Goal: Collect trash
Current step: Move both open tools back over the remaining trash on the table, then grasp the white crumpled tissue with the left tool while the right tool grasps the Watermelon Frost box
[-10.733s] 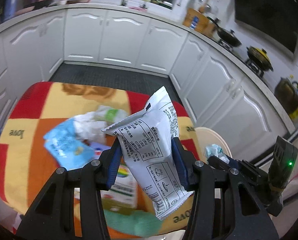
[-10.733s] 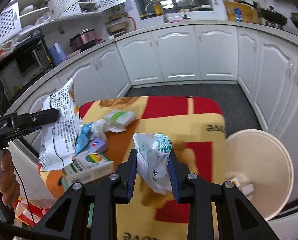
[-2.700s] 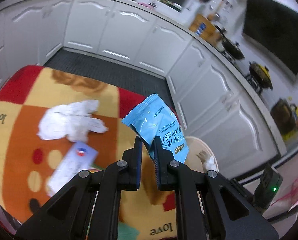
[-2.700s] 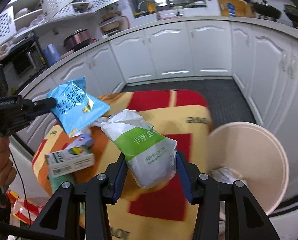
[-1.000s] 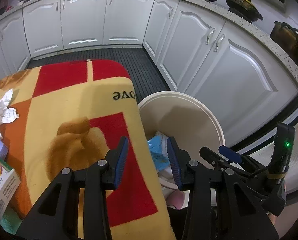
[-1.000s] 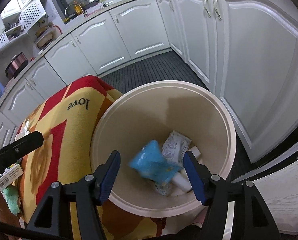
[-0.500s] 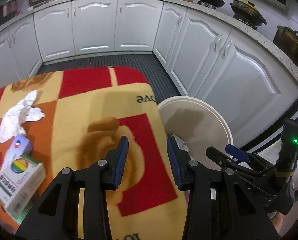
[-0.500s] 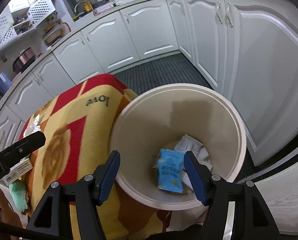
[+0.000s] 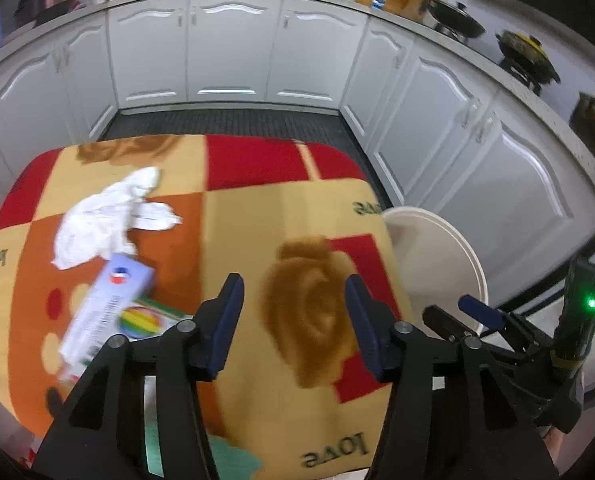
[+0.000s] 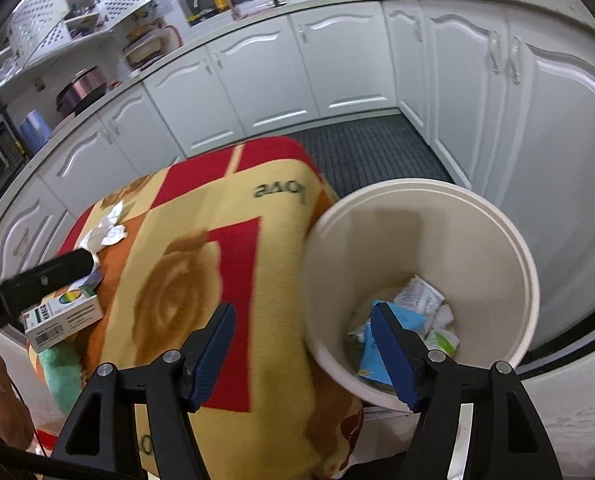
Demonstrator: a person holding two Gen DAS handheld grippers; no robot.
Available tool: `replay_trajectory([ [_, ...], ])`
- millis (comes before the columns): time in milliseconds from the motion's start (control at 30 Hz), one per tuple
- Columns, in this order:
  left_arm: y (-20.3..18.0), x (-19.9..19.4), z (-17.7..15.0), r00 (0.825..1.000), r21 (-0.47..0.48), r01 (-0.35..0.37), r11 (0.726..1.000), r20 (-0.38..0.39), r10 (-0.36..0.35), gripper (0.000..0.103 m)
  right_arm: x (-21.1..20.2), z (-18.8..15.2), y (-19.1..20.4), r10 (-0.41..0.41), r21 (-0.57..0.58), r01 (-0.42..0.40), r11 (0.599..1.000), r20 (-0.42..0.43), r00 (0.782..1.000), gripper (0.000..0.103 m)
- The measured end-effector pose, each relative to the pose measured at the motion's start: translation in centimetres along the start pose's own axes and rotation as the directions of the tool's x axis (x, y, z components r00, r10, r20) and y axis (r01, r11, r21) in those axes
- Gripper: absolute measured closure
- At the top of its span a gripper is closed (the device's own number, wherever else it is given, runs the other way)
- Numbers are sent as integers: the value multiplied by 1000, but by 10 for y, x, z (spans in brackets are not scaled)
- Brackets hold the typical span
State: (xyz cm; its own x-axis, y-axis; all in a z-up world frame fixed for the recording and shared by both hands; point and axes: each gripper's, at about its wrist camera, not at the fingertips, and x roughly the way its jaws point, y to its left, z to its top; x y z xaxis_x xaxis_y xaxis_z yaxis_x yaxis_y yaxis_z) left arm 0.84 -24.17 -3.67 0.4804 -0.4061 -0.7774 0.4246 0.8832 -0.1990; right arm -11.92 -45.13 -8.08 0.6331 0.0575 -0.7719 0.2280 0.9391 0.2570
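My left gripper [image 9: 293, 300] hangs over the red, yellow and orange blanket [image 9: 257, 232], its jaws opening with nothing between them. To its left lie a crumpled white tissue [image 9: 109, 216], a pale blue-white carton [image 9: 105, 308] and a box with a rainbow disc [image 9: 141, 322]. My right gripper [image 10: 301, 328] is above the blanket's right edge and the cream bin [image 10: 509, 240], jaws opening and empty. In the bin lie a blue packet [image 10: 407, 320], a white wrapper [image 10: 421, 294] and a green-and-white pack [image 10: 443, 338]. The tissue [image 10: 105, 232] and box [image 10: 63, 316] also show in the right wrist view.
White cabinets [image 9: 225, 48] ring the room beyond a dark ribbed floor mat [image 9: 225, 122]. The bin [image 9: 433, 256] stands right against the blanket's right edge. A teal cloth [image 10: 63, 376] hangs at the table's near left. The other gripper's body [image 9: 537, 344] sits at the lower right.
Both grippers have pulled back and leftward from the bin toward the blanket; more of the table and its trash is in view. Both pairs of jaws stand wider.
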Motion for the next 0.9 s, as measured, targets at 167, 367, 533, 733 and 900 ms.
replay_trajectory([
  [167,47,-12,14,999,-38,-41,998,-9,41,50,6,2,25,38,-29,-38,999,-14,999,36],
  [367,115,-13,32,994,-120,-112,986,-25,110,46,17,2,61,95,-92,-99,991,-46,994,35],
  [533,154,13,37,987,-156,-143,977,-93,130,46,32,-3,87,112,-146,-124,981,-87,990,35],
  [733,172,53,47,981,-160,-162,974,-137,140,46,43,-6,102,115,-168,-134,977,-118,986,35],
  [900,176,76,60,981,-164,-152,975,-149,128,46,43,-7,112,132,-186,-155,970,-130,983,35],
])
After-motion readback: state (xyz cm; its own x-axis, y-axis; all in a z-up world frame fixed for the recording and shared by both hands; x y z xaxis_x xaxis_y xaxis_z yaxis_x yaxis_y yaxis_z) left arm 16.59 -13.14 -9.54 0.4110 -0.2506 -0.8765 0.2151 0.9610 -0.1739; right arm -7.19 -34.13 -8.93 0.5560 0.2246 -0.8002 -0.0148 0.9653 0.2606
